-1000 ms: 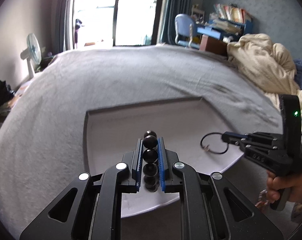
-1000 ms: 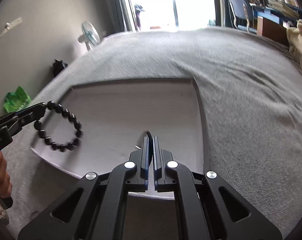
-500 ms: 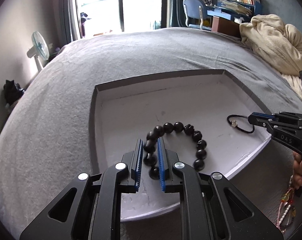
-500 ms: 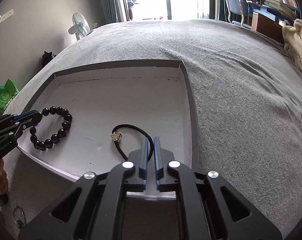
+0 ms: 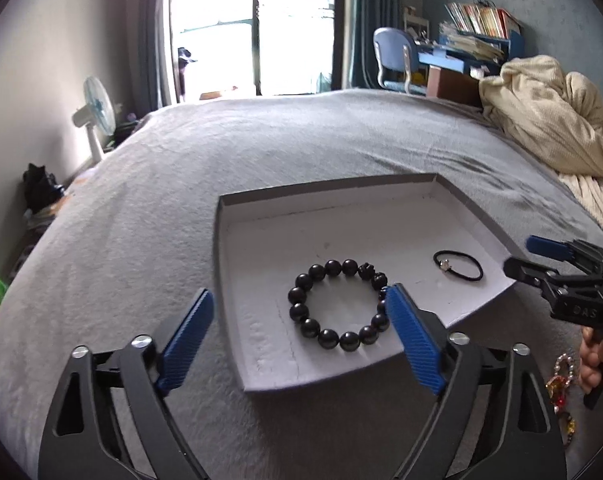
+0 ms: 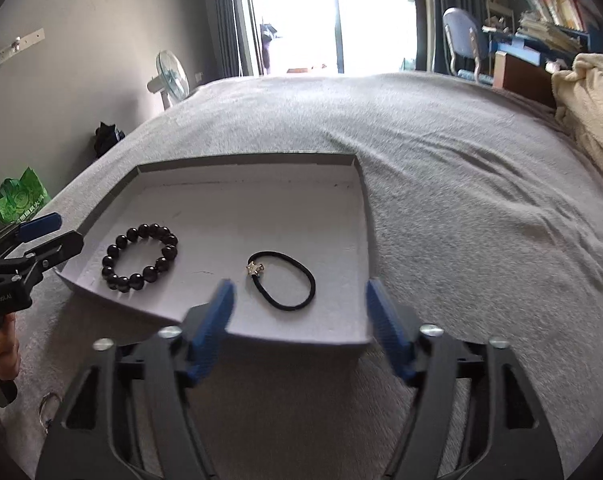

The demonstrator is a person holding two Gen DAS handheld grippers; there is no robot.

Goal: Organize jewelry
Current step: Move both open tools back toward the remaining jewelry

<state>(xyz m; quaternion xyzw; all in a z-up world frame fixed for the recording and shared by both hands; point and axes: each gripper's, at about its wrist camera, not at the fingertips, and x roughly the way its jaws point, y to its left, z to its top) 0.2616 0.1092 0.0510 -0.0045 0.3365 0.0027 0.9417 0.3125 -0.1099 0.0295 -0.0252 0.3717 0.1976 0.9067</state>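
Your work surface is a bed under a grey blanket [image 5: 301, 152], soft and yielding beneath anything you press on it. On it sits a shallow grey-walled tray [image 5: 325, 190] with a white floor, its near edge low and open toward you.

Your left gripper [image 5: 297, 324] has its jaws opening, wide apart, nothing pressed between the pads; the bead bracelet [image 5: 339, 305] lies flat on the tray floor ahead of them, with the right-hand pad just beside its rim in this view. Your right gripper [image 6: 299, 320] is likewise opening, jaws spread and empty, above the tray's near edge, with the black elastic band [image 6: 284, 282] lying on the tray floor just ahead.

Handling assessment: the bracelet looks moderately weighty for its size, with hard, glossy, round beads likely to roll out of a flat pinch; take it across a single bead or along the string line. The band appears light and limp, with a small star charm [image 6: 255, 268]; pinch the cord itself.

More jewelry [image 5: 559, 384] lies on the blanket near your right hand [image 5: 595, 354], outside the tray, details unclear.
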